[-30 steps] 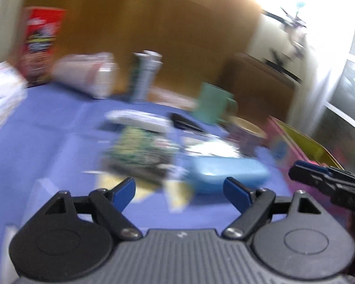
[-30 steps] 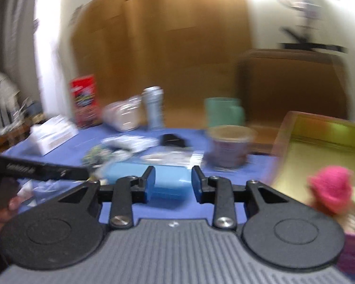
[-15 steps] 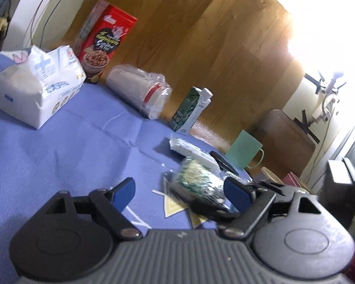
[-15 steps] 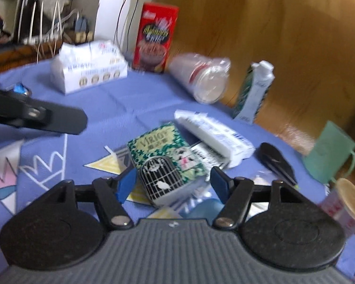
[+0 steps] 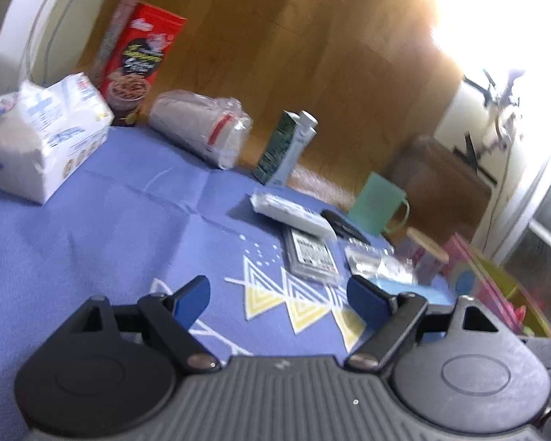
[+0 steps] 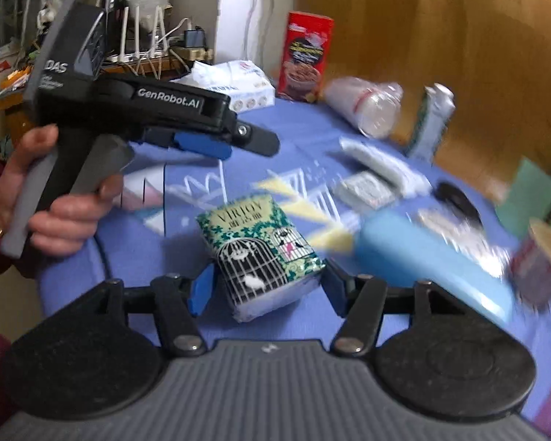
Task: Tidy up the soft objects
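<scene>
A green and white tissue pack (image 6: 264, 250) with a birdcage print lies on the blue tablecloth (image 6: 312, 139). My right gripper (image 6: 266, 286) is open, its blue fingertips on either side of the pack's near end; contact cannot be told. My left gripper (image 5: 279, 299) is open and empty above the patterned cloth (image 5: 92, 220); it also shows in the right wrist view (image 6: 202, 147), held at the left above the table. A white tissue packet (image 5: 44, 143) lies far left.
A red cereal box (image 5: 139, 62), a sleeve of plastic cups (image 5: 202, 128), a small carton (image 5: 286, 150), a white strip pack (image 5: 290, 213), a green mug (image 5: 378, 205), a paper cup (image 5: 426, 257), a light blue case (image 6: 429, 264) and a pink and yellow bin (image 5: 496, 286) are on the table.
My right gripper has closed in on the birdcage tissue pack, which now sits between its fingertips. My left gripper has swung left and up, away from the pack.
</scene>
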A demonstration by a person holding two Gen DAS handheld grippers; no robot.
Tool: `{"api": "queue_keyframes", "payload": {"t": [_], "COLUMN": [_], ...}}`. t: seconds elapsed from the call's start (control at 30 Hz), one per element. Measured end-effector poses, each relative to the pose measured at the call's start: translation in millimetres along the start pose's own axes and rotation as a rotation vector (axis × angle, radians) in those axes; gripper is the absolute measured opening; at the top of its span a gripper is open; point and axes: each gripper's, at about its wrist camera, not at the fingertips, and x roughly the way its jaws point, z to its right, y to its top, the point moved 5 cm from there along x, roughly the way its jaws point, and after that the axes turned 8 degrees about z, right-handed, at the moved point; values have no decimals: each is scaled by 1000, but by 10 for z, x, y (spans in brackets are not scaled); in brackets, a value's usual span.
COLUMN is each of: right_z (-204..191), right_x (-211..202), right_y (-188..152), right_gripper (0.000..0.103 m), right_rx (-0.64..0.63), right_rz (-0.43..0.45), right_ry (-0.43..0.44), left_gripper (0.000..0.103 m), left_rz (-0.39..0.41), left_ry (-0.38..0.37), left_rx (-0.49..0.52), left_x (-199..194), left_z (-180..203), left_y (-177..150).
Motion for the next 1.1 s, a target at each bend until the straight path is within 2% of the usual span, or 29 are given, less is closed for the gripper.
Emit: {"api": "queue_keyframes", "payload": {"t": [0.07,0.13,0.3,0.43,1.1], "right_z": [67,154,268,203,251], "right_x": [-108,-189,-206,-242,-242], "right_y": [-79,-170,-345,-383,-400], "right_gripper": [85,85,85,85,85], "right_rx": [32,84,217,193,201], "right_rz": [14,32,34,55,59], "right_ry": [-52,-111,-143,-168,-158], "left_gripper": [86,86,89,89,90], "left_rz": [-5,-6,-15,-22,-39], "left_ry": [4,2,3,-1,-18], "left_rx": [42,72,115,115,111], "left_x": [6,0,22,47,95], "left_z": [67,118,187,180,181], "left_y": [-26,-43,-71,-64,-60]}}
